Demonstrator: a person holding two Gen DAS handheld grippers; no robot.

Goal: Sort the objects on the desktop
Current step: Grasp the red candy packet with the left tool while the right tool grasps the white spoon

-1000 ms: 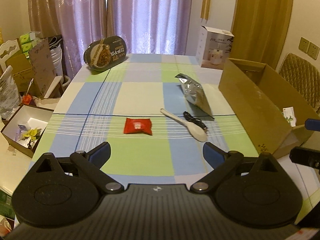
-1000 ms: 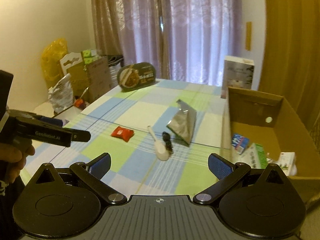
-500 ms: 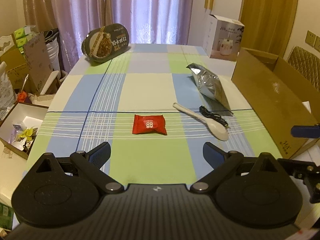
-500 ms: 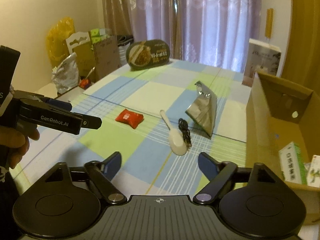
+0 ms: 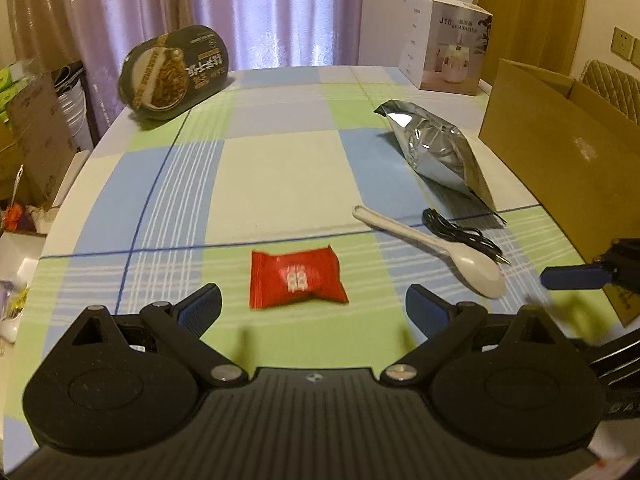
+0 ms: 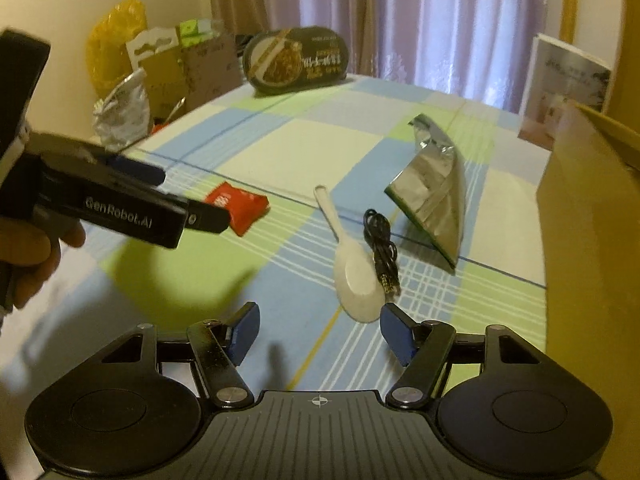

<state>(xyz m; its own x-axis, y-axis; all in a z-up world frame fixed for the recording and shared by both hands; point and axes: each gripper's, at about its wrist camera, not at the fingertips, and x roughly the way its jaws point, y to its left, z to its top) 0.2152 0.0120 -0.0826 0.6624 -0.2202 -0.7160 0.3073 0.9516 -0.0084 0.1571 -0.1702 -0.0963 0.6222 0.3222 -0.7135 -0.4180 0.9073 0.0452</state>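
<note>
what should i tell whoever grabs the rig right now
Left gripper: open, empty, lined up just short of the red packet.
Right gripper: open, empty, just short of the white spoon.
Black cable lies beside the spoon; the silver pouch lies behind them, near the cardboard box.
Done: nothing visible in these views.
Left: packet, spoon, cable and pouch all lie on the tablecloth.

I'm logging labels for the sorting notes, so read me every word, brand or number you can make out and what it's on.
"GenRobot.AI": on the side of the left tool, seen from the right wrist view.
"J10": on the white carton; the smaller print beside it is too blurred to read.
Noodle bowl lid: large pale characters, too blurred to read.
Red snack packet: white mark, unreadable.
</note>
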